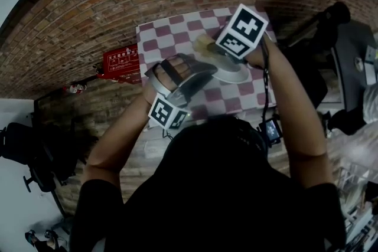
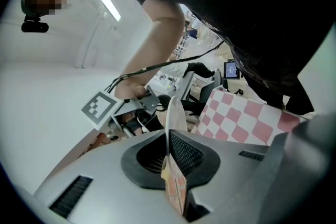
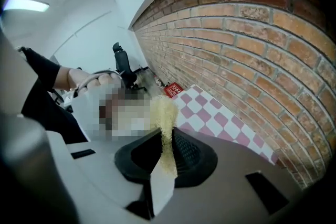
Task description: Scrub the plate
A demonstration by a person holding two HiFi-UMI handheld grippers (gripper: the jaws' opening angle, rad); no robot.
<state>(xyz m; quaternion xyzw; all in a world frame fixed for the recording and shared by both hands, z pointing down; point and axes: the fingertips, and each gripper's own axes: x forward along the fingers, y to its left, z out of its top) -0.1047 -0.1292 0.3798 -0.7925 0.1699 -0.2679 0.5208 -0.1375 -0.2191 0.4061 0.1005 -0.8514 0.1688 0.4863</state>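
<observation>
In the head view, a white plate (image 1: pixel 233 75) hangs tilted above the checked table. My left gripper (image 1: pixel 207 72) is shut on its near rim. In the left gripper view the plate (image 2: pixel 174 113) stands edge-on between the closed jaws of that gripper (image 2: pixel 169 150). My right gripper (image 1: pixel 214 49) is shut on a yellow fibrous scrub pad (image 1: pixel 204 43) and holds it against the plate's upper side. The pad (image 3: pixel 164 113) sticks up from the right gripper (image 3: pixel 165 152) beside the plate's pale face (image 3: pixel 84 113). The right gripper's marker cube (image 2: pixel 100 107) shows behind the plate.
A pink-and-white checked cloth (image 1: pixel 171 35) covers the small table under both grippers. A red box (image 1: pixel 120 59) lies on the floor left of the table, by the brick wall (image 1: pixel 88 3). Black office chairs (image 1: pixel 23 150) stand at the left and dark equipment (image 1: pixel 348 44) at the right.
</observation>
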